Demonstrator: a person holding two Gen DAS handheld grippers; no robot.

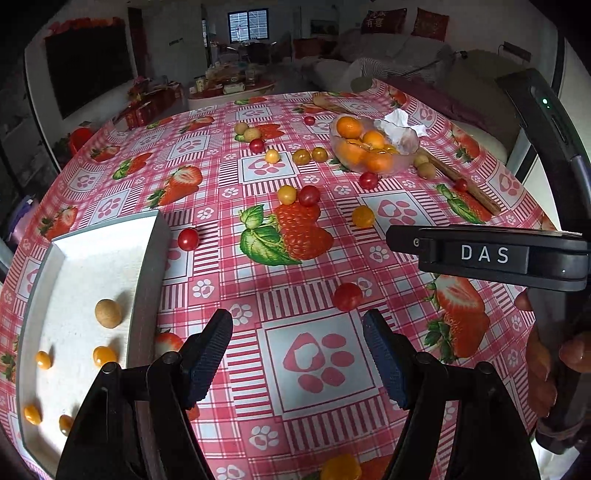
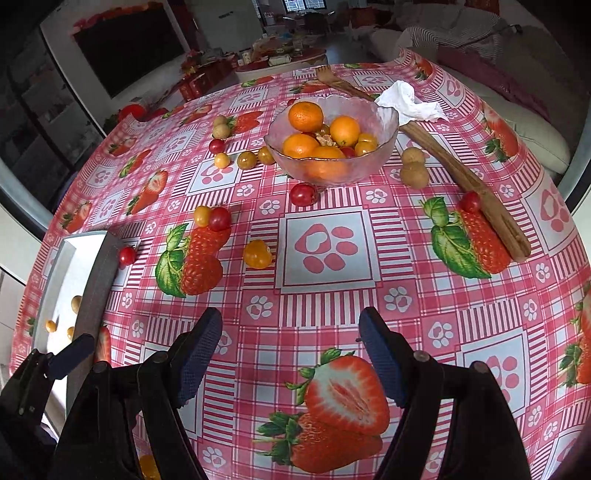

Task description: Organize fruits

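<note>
Strawberry tablecloth (image 2: 325, 258) strewn with fruit; both grippers empty.

Light: soft daylight, worktop (image 1: 295, 236) bright, room behind dim | Source: far window (image 1: 247, 25) | Shadows: faint, short | Glare: mild on white tray (image 1: 96, 258) | Distortion: strong fisheye, black corners | Focus: sharp, background soft

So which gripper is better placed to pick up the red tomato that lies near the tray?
Left, probably. The left gripper is open beside the tray, with a red tomato just ahead. The right gripper is farther from it.
</note>
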